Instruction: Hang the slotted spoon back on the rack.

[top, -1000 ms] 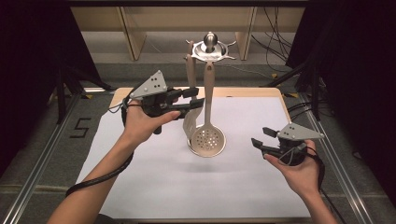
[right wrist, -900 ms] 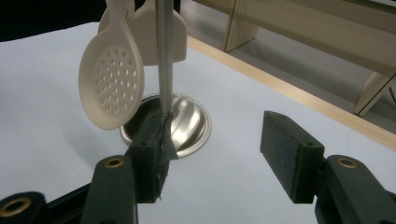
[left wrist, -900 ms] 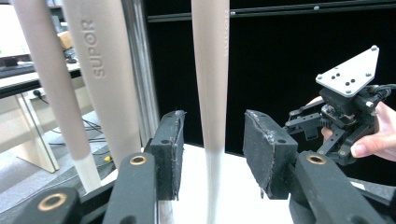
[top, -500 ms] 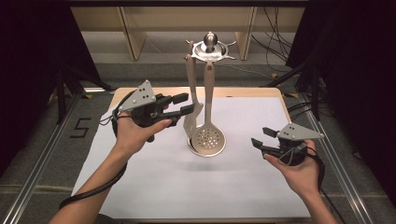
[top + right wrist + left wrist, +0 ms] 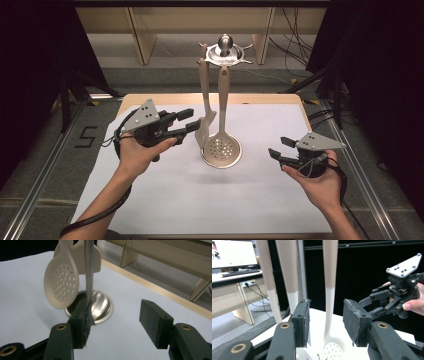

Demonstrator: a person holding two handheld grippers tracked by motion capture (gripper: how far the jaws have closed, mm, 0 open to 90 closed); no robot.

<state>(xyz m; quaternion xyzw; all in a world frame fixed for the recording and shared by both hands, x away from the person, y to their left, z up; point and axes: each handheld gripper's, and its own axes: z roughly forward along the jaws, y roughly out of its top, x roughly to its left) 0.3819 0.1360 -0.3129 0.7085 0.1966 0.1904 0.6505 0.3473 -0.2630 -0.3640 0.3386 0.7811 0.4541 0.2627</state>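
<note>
Now: table (image 5: 150, 210) with white sheet fills centre of high view. Utensil stand (image 5: 225, 52) upper centre, round steel base (image 5: 102, 306) on sheet. Slotted spoon (image 5: 222, 147) and spatula (image 5: 205, 127) hang from it, mid-frame. Left gripper (image 5: 192, 122) left of centre, jaws apart, nothing clamped, tips just beside spatula. Right gripper (image 5: 277, 150) right of centre, jaws apart, nothing held, well clear of stand.

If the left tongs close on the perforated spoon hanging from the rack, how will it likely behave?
The perforated spoon hangs freely from the utensil rack, so it would probably swing when nudged. Its slim handle and holed bowl suggest it is light and stiff. The smooth handle may slip between the open left tongs.
</note>
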